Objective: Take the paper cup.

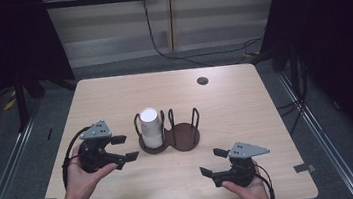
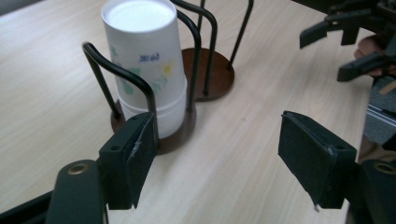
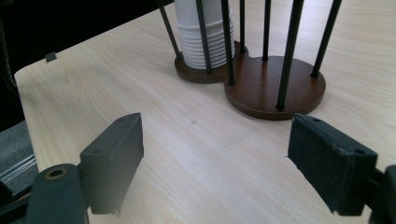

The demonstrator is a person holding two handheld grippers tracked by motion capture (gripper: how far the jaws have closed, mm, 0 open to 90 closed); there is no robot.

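I keep my left gripper (image 1: 125,148) w/ jaws apart, empty, at 9 o'clock of the cup stack (image 1: 150,127) in the holder's (image 1: 185,138) left bay, lined up to grab; right gripper (image 1: 213,162) waits apart.

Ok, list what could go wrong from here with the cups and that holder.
1. The stack of paper cups stands inside black wire loops; the left hand-held gripper, open and empty beside it, may catch a loop rather than the cups.
2. The cups are nested, so lifting one could drag several up.
3. The wooden cup holder sits loose on the table and might slide or tip.
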